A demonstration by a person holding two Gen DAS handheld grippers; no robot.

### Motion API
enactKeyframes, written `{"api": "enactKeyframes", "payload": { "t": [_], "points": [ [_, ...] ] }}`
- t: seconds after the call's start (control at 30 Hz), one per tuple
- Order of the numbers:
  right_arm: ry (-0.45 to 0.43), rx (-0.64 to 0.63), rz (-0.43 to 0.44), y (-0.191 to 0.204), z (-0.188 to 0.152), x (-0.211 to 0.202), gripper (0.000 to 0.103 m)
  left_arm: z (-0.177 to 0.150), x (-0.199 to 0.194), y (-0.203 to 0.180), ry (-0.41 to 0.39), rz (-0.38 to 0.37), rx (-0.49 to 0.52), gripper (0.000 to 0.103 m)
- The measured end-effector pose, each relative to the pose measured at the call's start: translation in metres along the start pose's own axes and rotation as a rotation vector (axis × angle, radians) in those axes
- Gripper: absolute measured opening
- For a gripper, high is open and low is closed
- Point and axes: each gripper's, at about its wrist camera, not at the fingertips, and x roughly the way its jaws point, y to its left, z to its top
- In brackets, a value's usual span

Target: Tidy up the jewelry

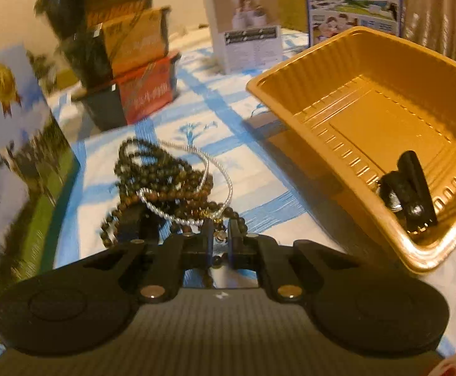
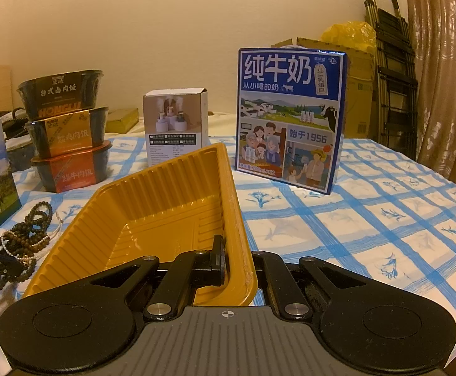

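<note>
- Here, in the left wrist view, your left hand-held gripper [image 1: 221, 235] is pinched on the dark bead string [image 1: 162, 181], tangled with a white cord [image 1: 193, 181] on the tabletop [image 1: 259, 188].
- In the right wrist view, your right hand-held gripper [image 2: 231, 260] clamps the yellow tray [image 2: 165, 206] wall; the beads lie just left of it.

beads [image 1: 162, 175] left of tray [image 1: 290, 72]

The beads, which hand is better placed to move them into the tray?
Left. Its claw is already closed on the beads beside the tray, with strands between its fingers. The right claw is shut on the tray's rim, probably steadying it, so it isn't free.
</note>
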Motion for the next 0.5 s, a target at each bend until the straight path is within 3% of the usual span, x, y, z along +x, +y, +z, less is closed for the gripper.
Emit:
{"api": "enactKeyframes", "payload": {
  "t": [0.17, 0.5],
  "points": [
    [-0.001, 0.000, 0.000, 0.000, 0.000, 0.000, 0.005, 0.010, -0.019, -0.003, -0.053, -0.033, 0.010, 0.007],
    [-0.001, -0.002, 0.000, 0.001, 0.000, 0.000, 0.005, 0.050, -0.029, -0.038, -0.102, -0.275, -0.062, 0.007]
  ]
}}
